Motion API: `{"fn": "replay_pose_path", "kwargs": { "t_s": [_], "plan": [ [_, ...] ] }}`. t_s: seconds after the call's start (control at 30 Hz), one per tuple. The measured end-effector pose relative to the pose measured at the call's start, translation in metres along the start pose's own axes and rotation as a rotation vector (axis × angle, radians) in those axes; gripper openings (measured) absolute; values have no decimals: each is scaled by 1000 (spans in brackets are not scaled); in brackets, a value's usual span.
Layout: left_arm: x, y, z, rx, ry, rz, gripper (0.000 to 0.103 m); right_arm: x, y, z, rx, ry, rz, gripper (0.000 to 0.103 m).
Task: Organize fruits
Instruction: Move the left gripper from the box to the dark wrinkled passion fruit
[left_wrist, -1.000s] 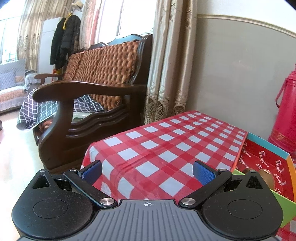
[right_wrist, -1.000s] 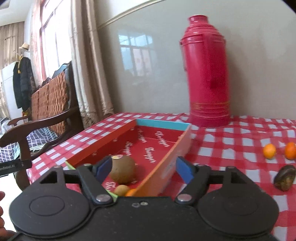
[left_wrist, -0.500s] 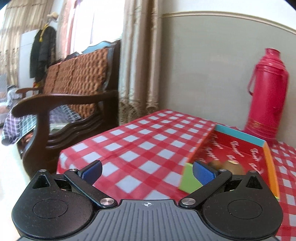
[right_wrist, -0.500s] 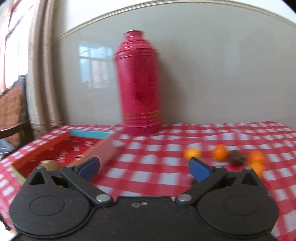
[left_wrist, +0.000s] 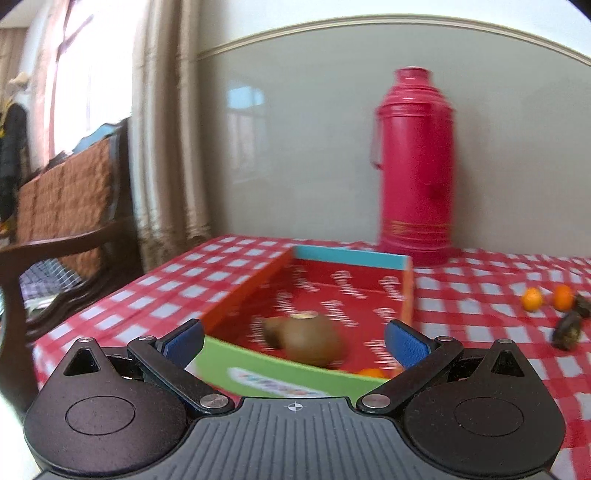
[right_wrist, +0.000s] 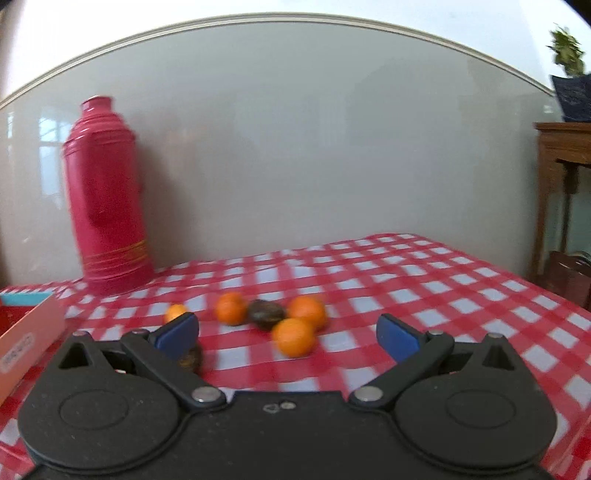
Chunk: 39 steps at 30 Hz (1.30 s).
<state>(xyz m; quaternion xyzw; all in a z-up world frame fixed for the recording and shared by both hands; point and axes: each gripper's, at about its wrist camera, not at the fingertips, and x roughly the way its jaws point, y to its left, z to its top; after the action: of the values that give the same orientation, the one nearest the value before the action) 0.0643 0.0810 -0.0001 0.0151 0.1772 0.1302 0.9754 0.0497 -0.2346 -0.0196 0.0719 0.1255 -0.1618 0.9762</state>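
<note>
In the left wrist view my left gripper (left_wrist: 293, 343) stands open just before the green near wall of a cardboard box (left_wrist: 280, 373) with a red inside. Two brown kiwis (left_wrist: 310, 341) and an orange (left_wrist: 371, 373) lie in the box. In the right wrist view my right gripper (right_wrist: 287, 335) is open wide and holds nothing. Ahead of it on the checked cloth lie several loose oranges (right_wrist: 293, 338) and a dark fruit (right_wrist: 266, 314). Another dark fruit (right_wrist: 190, 360) is half hidden behind the left finger (right_wrist: 177, 332). The picture is blurred.
A tall red thermos (left_wrist: 415, 166) stands at the back of the table against the wall, right of the box. The box corner (right_wrist: 33, 332) shows at the left of the right wrist view. A wooden armchair (left_wrist: 66, 221) stands left of the table, a wooden stand (right_wrist: 561, 147) to the right.
Both views have swung to the right. The left one went from the armchair and table corner to the box and thermos. The right one went from the box to the loose fruit, and its jaws widened.
</note>
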Motion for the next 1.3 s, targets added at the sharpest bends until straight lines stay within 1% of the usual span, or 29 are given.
{"fn": "replay_pose_path", "kwargs": {
  "t_s": [0.1, 0.27, 0.37, 0.5, 0.63, 0.73, 0.87, 1.07, 1.3],
  "plan": [
    [-3, -23, 0, 36, -9, -39, 103, -7, -15, 1, 20, -12, -39, 97],
    [-8, -61, -3, 123, -22, -115, 103, -16, -38, -1, 24, -46, -143, 97],
    [-11, -82, -4, 172, -24, -159, 103, -19, -52, -2, 34, -38, -186, 97],
    [-14, -105, -4, 203, -2, -230, 103, -22, -66, -3, 59, -32, -234, 97],
    [-12, -128, -3, 223, 9, -267, 103, -25, -76, -3, 73, -30, -237, 97],
    [-9, -143, 0, 240, 26, -320, 103, -27, -81, -3, 82, -33, -240, 97],
    [-7, -165, 2, 282, 32, -355, 103, -28, -84, -3, 92, -32, -241, 97],
    [-1, -196, 6, 312, 66, -437, 103, -30, -88, -4, 96, -31, -238, 97],
    [11, -228, 7, 335, 98, -489, 102, -30, -97, -5, 114, -27, -250, 97]
  ]
}}
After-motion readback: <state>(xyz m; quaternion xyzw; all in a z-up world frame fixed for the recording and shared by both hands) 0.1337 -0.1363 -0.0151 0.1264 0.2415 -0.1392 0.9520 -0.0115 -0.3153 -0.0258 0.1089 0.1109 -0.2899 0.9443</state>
